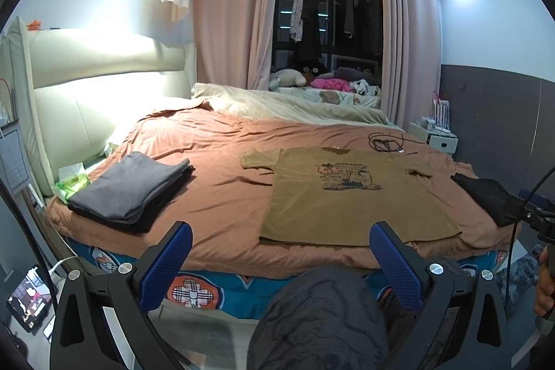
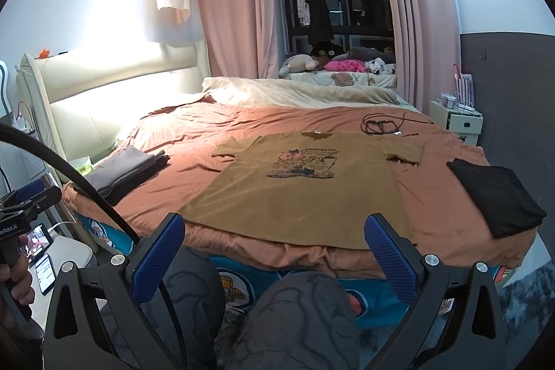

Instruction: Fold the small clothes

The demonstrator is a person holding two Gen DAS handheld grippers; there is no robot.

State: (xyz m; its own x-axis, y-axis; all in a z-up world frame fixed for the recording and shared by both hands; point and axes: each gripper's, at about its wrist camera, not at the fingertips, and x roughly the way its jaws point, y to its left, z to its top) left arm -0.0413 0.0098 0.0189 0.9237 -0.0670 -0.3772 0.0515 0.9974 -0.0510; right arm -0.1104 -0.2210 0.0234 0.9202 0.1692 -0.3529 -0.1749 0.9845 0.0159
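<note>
An olive-brown T-shirt point(image 1: 347, 193) with a dark print lies flat, front up, on the brown bed cover, hem toward me; it also shows in the right wrist view point(image 2: 305, 186). My left gripper point(image 1: 281, 245) is open and empty, held back from the bed's near edge, short of the hem. My right gripper point(image 2: 274, 238) is open and empty, also just short of the hem. A stack of folded grey clothes point(image 1: 131, 189) lies at the left of the bed point(image 2: 128, 165). A folded black garment point(image 2: 496, 196) lies at the right point(image 1: 485, 196).
A black cable point(image 1: 385, 141) lies on the bed beyond the shirt. A padded headboard point(image 1: 86, 85) stands at the left, a white nightstand point(image 2: 454, 120) at the far right. My knees point(image 2: 298, 318) are below the grippers. A phone point(image 2: 45, 269) lies on a low stand at left.
</note>
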